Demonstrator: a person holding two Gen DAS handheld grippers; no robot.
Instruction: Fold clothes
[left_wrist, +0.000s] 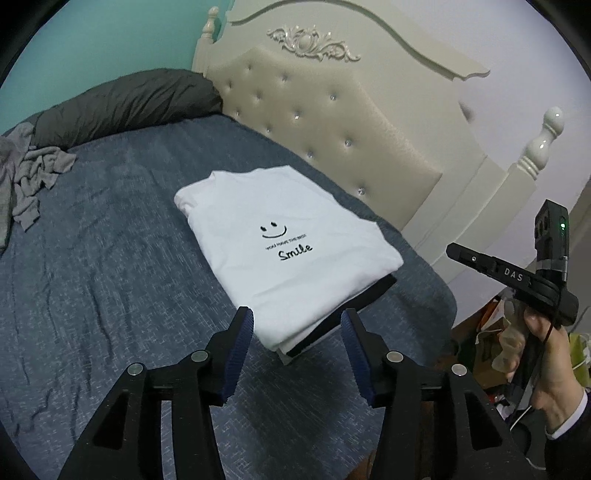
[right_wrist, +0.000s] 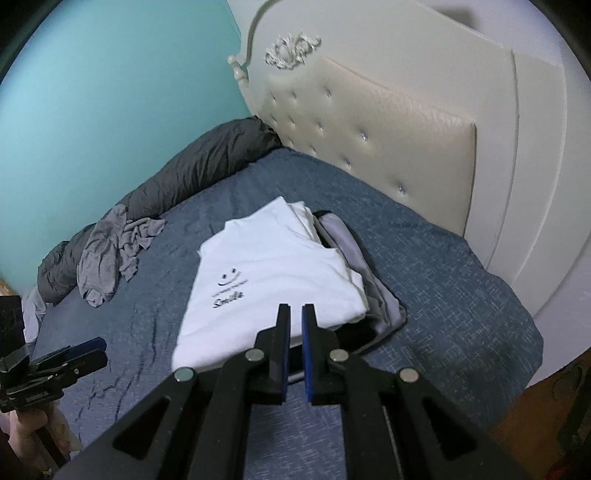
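Folded white Smile T-shirt (left_wrist: 280, 251) topped the stack. L gripper (left_wrist: 297, 325) agape, R gripper (right_wrist: 295, 321) near-closed, both empty. Crumpled grey garment (right_wrist: 110, 254) beyond stack: careless drag could topple it.

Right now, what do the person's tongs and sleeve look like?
Both tongs are black with blue ribbed pads inside and round silver bolts: left tongs, right tongs. From the left camera, the right one shows white letters "DAS", a black cable and a green light. The sleeve is dark with a white cuff.
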